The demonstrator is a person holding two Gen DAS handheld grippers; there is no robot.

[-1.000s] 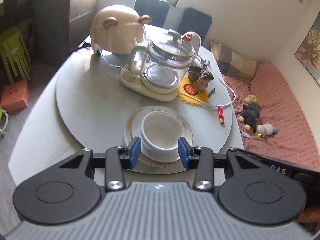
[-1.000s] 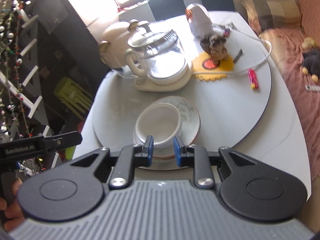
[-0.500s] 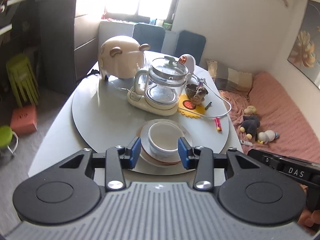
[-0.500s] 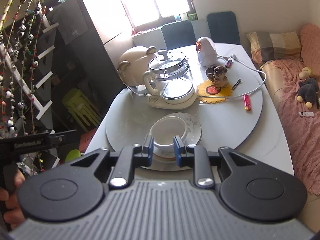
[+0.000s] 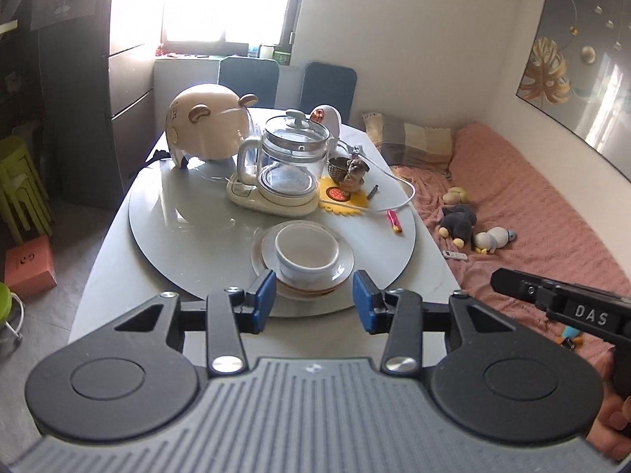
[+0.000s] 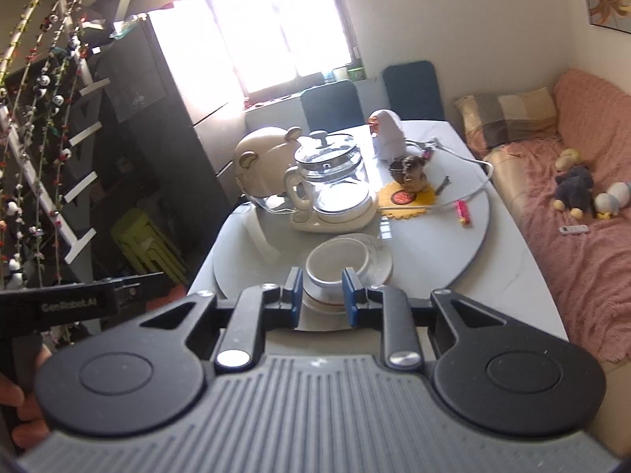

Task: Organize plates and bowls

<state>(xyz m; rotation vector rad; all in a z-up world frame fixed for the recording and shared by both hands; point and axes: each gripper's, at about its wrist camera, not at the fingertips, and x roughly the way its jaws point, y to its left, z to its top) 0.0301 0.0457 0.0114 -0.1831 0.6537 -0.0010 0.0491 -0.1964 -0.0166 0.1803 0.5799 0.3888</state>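
The bowl (image 5: 307,252) sits nested on the stacked plates (image 5: 339,272) at the near edge of the round counter (image 5: 189,232), in front of the glass kettle (image 5: 292,165); both tools are held clear of the stack, which lies ahead of and below each; the left tool (image 5: 313,301) is spread, nothing between its pads; the right tool (image 6: 322,295) is narrowly parted and empty; neither hand appears clearly nearer; the round bowl offers no preferred axis.
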